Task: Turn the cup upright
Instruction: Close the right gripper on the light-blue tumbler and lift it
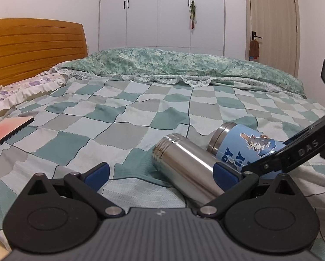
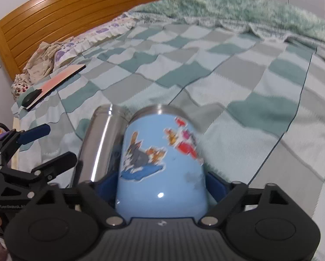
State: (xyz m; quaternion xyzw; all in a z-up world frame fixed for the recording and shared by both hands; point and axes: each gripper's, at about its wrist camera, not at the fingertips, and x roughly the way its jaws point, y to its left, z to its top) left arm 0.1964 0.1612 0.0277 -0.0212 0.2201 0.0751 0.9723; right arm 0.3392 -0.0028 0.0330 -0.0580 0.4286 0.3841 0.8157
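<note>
Checked blanket [image 1: 123, 117] in teal, grey and pale squares covers the bed, with a wooden headboard [image 1: 32, 47] at far left and white wardrobe doors [image 1: 162, 13] behind. At the left edge lies a pink-faced flat board [image 1: 8, 131]; the right wrist view shows a dark rounded object [image 2: 32, 97] resting on its near end.

Further right, the left gripper [image 1: 160, 174] has its blue-padded fingers spread wide, holding nothing. A bare steel flask [image 1: 184, 169] lies on its side across the gap, its threaded mouth pointing away, its body close against the right pad [image 1: 224, 174]; whether they touch is hard to say.

Just beside the flask, to the right, lies the blue cartoon-printed cup [image 1: 247, 148], also on its side, steel rim facing away. The right gripper [image 2: 160, 182] is closed around the cup near its base, blue pads pressed on either flank.
</note>
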